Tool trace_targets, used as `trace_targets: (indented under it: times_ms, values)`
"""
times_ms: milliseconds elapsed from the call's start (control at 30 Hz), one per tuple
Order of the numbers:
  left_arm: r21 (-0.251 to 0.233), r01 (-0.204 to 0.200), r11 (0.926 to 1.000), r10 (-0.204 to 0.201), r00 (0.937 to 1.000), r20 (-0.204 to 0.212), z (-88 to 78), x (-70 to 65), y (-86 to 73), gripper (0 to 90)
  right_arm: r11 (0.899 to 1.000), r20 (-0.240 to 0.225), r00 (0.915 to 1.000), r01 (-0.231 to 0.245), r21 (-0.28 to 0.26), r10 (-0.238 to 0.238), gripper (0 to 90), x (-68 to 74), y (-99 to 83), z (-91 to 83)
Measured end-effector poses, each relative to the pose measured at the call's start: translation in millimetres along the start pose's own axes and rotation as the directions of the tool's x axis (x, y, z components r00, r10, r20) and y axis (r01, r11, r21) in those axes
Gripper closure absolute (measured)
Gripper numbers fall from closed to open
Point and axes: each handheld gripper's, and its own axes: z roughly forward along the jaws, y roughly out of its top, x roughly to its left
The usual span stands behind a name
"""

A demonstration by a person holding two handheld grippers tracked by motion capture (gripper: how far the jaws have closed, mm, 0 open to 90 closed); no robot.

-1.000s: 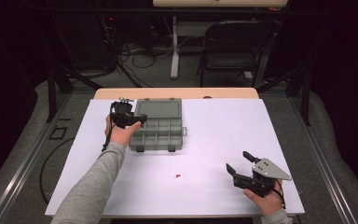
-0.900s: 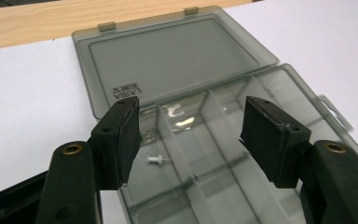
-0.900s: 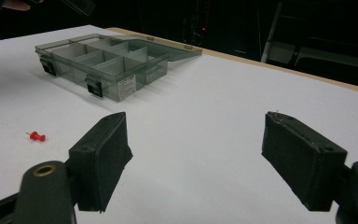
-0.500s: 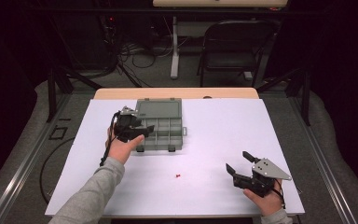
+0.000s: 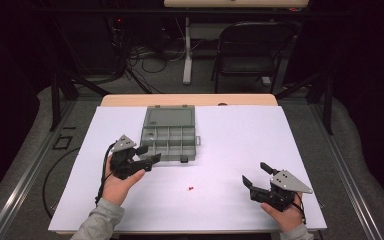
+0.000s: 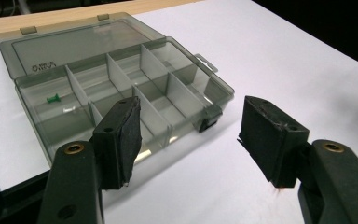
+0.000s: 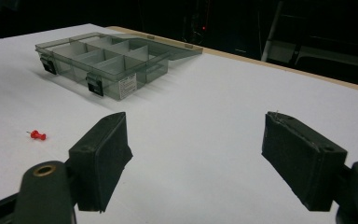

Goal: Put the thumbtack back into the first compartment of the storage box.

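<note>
The desk (image 5: pixel 240 145) carries the open compartment box (image 5: pixel 169 134) as before. The left tool (image 5: pixel 147 155) has drawn back from over the box to its near-left corner, jaws apart and empty. The right tool (image 5: pixel 259 175) stays put, jaws wide, empty. The red pushpin (image 5: pixel 191 189) lies unmoved between them; a green pushpin (image 6: pixel 53 99) sits in a compartment.

The table (image 5: pixel 300 150) has a white top and a wooden edge at its far side. Behind it, a black folding chair (image 5: pixel 252 47) stands on the grey floor (image 5: pixel 145 80). Near the chair is a white stand leg (image 5: pixel 186 50), and black cables (image 5: pixel 140 60) lie in a loose heap to its left.
</note>
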Motion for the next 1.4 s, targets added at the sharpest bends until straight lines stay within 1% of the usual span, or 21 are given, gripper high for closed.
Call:
trace_targets:
  times_ms: [33, 67, 133, 233, 333, 400, 500, 567, 633, 733, 767, 867, 1000, 1200, 1233, 1267, 1400]
  values:
    - [-0.005, -0.008, 1.0, 0.008, 0.9999, 0.009, -1.9, -1.5, -5.7, 39.1, 1.0, -0.001, 1.0, 0.002, 0.003, -0.002, 22.1, 0.5, 0.0, 0.4]
    - [-0.006, -0.008, 1.0, 0.008, 0.9999, 0.015, -2.7, -2.3, -8.9, 39.1, 1.0, -0.001, 1.0, 0.002, 0.003, -0.002, 22.1, 0.5, 0.0, 0.4]
    - [-0.001, 0.001, 1.0, -0.001, 0.9996, 0.03, -3.1, -3.2, -16.3, 40.7, 1.0, -0.001, 1.0, 0.003, 0.003, -0.003, 22.1, 0.8, 0.3, 0.7]
    - [0.013, 0.002, 0.9999, -0.002, 0.9999, 0.015, -2.8, -4.2, -23.5, 41.8, 1.0, -0.003, 1.0, 0.007, 0.004, -0.007, 22.1, 1.1, 0.3, 1.0]
    - [0.017, -0.007, 0.9998, 0.006, 0.9999, 0.015, -2.9, -6.5, -28.7, 42.6, 1.0, -0.002, 1.0, 0.002, 0.003, -0.002, 22.1, 0.7, 0.1, 0.6]
    - [0.019, -0.007, 0.9998, 0.006, 0.9997, 0.024, -1.8, -8.8, -31.2, 43.3, 1.0, -0.001, 1.0, -0.002, 0.003, 0.002, 22.1, 0.2, -0.2, 0.4]
    - [0.02, -0.019, 0.9996, 0.018, 0.9993, 0.032, 1.2, -12.7, -32.4, 44.5, 1.0, -0.002, 1.0, -0.004, 0.002, 0.004, 22.1, -0.2, -0.4, 0.4]
    - [0.022, -0.031, 0.9993, 0.03, 0.9986, 0.044, 4.8, -17.0, -33.7, 45.5, 1.0, -0.002, 1.0, -0.001, 0.003, 0.001, 22.1, 0.2, -0.3, 0.0]
    - [0.037, -0.04, 0.9985, 0.038, 0.9974, 0.061, 9.0, -21.5, -35.5, 47.1, 1.0, -0.002, 1.0, -0.001, 0.001, 0.001, 22.1, 0.3, -0.1, 0.1]
    - [0.06, -0.054, 0.9967, 0.048, 0.9945, 0.093, 16.5, -29.2, -37.8, 49.8, 1.0, -0.002, 1.0, 0.001, 0.004, -0.001, 22.1, 0.0, 0.0, 0.3]
    - [0.071, -0.062, 0.9955, 0.054, 0.9924, 0.11, 20.2, -33.1, -38.6, 50.8, 1.0, -0.001, 1.0, 0.003, 0.003, -0.003, 22.1, 0.0, 0.1, 0.1]
    - [0.084, -0.083, 0.993, 0.071, 0.9888, 0.131, 27.7, -40.1, -39.4, 52.0, 1.0, -0.002, 1.0, 0.006, -0.002, -0.006, 22.1, 0.5, 0.3, -0.5]
    - [0.088, -0.109, 0.9901, 0.095, 0.9849, 0.145, 35.8, -47.6, -39.7, 53.8, 1.0, -0.002, 1.0, 0.005, -0.002, -0.005, 22.1, 0.7, 0.4, -0.8]
    - [0.094, -0.088, 0.9917, 0.071, 0.9828, 0.171, 46.4, -50.4, -42.3, 55.7, 1.0, -0.003, 1.0, 0.005, -0.002, -0.005, 21.9, 0.8, 0.4, -0.8]
    - [0.098, -0.093, 0.9908, 0.075, 0.9821, 0.172, 48.1, -50.4, -43.5, 56.3, 1.0, -0.003, 1.0, 0.006, -0.003, -0.006, 21.9, 0.9, 0.4, -0.7]
    - [0.098, -0.094, 0.9907, 0.077, 0.9829, 0.167, 49.0, -50.7, -44.4, 57.4, 1.0, -0.002, 1.0, 0.007, -0.006, -0.007, 21.9, 1.1, 0.5, -0.8]
    - [0.112, -0.095, 0.9892, 0.074, 0.9809, 0.18, 53.7, -50.2, -47.8, 58.3, 1.0, -0.002, 1.0, 0.009, -0.007, -0.009, 21.9, 1.3, 0.6, -0.7]
